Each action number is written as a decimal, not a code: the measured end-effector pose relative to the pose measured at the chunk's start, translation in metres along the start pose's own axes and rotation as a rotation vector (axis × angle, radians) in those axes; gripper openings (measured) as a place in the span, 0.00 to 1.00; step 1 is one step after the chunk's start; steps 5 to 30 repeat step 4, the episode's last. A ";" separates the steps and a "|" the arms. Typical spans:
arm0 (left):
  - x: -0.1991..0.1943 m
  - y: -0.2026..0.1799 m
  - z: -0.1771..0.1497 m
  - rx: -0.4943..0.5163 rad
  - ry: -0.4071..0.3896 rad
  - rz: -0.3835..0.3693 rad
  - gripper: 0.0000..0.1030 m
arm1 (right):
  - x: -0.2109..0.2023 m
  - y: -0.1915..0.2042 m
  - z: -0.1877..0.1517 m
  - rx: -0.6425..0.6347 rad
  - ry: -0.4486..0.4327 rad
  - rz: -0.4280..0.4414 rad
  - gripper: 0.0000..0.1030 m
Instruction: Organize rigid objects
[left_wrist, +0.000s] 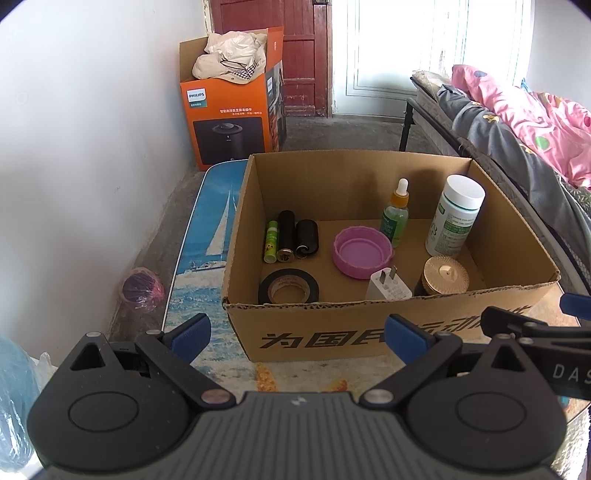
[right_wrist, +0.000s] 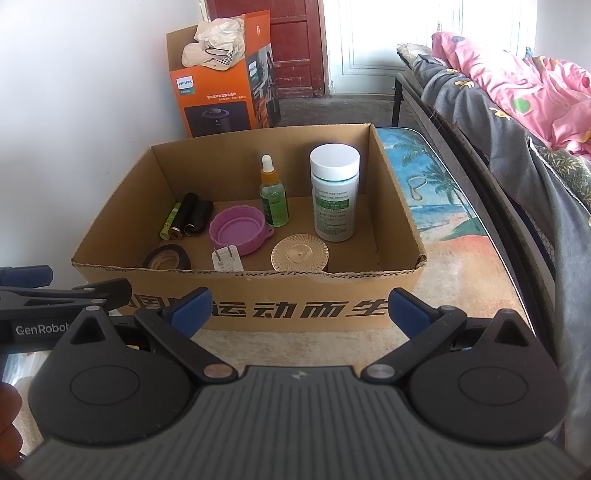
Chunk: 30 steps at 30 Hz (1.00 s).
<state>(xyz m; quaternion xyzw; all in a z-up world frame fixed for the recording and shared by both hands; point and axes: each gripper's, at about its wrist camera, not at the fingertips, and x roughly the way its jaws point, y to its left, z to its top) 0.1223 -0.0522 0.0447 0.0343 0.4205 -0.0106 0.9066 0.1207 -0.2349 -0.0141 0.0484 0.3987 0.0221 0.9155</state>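
Note:
An open cardboard box (left_wrist: 332, 325) (right_wrist: 295, 291) stands on a printed table. Inside are a white pill bottle (left_wrist: 454, 218) (right_wrist: 334, 192), a green dropper bottle (left_wrist: 396, 218) (right_wrist: 273, 195), a pink lid (left_wrist: 362, 251) (right_wrist: 238, 229), a gold-lidded jar (left_wrist: 445, 278) (right_wrist: 300, 255), a white plug adapter (left_wrist: 388, 286) (right_wrist: 227, 260), a black tape roll (left_wrist: 289, 288) (right_wrist: 168, 257), two black cylinders (left_wrist: 297, 238) (right_wrist: 192, 218) and a green tube (left_wrist: 270, 242) (right_wrist: 170, 219). My left gripper (left_wrist: 297, 338) and right gripper (right_wrist: 299, 314) are open and empty, held in front of the box.
An orange Philips box (left_wrist: 229, 110) (right_wrist: 218, 88) with cloth in it stands by the white wall. A bed with pink and grey bedding (left_wrist: 517, 122) (right_wrist: 517, 96) runs along the right. A pink bag (left_wrist: 142, 290) lies on the floor at the left.

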 end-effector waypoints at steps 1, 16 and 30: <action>0.000 0.000 0.000 0.000 -0.001 0.000 0.98 | 0.000 0.000 0.000 0.000 -0.001 0.000 0.99; -0.002 0.000 0.001 0.000 -0.003 0.002 0.98 | -0.001 0.000 0.000 0.000 -0.001 0.001 0.99; -0.002 0.000 0.001 0.000 -0.003 0.002 0.98 | -0.001 0.000 0.000 0.000 -0.001 0.001 0.99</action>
